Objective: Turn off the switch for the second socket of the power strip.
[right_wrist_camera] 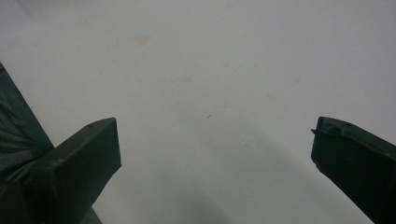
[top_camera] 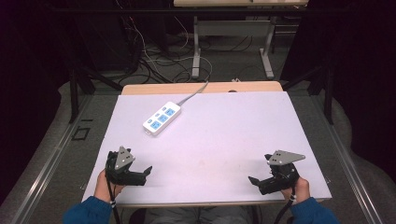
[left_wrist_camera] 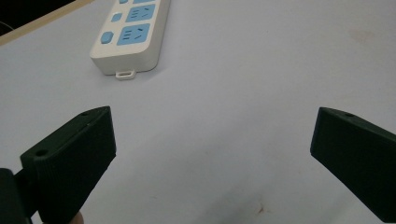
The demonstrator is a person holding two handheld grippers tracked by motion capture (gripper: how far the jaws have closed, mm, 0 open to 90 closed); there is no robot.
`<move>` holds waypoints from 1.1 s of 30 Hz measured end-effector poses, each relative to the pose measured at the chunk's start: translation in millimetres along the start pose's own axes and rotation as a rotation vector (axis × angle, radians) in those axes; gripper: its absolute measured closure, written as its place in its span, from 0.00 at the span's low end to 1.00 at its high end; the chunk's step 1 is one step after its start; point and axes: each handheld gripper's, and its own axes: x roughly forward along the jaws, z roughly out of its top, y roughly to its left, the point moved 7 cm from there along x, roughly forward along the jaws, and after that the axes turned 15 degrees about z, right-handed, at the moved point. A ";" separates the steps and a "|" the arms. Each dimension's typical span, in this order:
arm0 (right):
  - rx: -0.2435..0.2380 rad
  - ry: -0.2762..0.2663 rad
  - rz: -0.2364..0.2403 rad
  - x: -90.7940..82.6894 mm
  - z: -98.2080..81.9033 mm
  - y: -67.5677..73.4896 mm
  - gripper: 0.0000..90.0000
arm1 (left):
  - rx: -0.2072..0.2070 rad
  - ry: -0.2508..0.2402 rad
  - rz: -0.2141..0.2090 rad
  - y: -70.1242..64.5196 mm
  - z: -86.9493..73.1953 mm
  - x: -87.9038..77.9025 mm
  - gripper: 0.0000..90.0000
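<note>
Currently both tongs rest low over the white bench [top_camera: 224, 135], one at each near corner, each held in a hand. Left tongs [top_camera: 145, 173]: jaws wide apart, nothing between them. Right tongs [top_camera: 252, 181]: jaws wide apart over bare surface. A white power strip [top_camera: 162, 118] with blue sockets lies ahead of the left tongs, well apart from both, its grey cable [top_camera: 194, 94] running to the far edge

1. I am looking at a white worktop [top_camera: 224, 140] with a wooden far edge.
2. Grey floor [top_camera: 60, 154] is showing around it.
3. Tangled cables [top_camera: 154, 60] are lying beyond, beside a second table's metal legs [top_camera: 197, 51].
4. Black curtains [top_camera: 28, 56] are darkening both sides.
</note>
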 end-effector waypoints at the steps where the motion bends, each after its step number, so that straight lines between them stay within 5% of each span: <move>1: 0.002 0.004 -0.002 -0.2 -0.2 0.1 0.01 | -0.001 0.002 -0.004 -0.3 0.3 1.4 0.00; 33: 0.007 0.001 -0.002 1.6 -0.2 0.3 0.02 | 0.013 0.026 0.008 10.5 19.4 43.3 0.00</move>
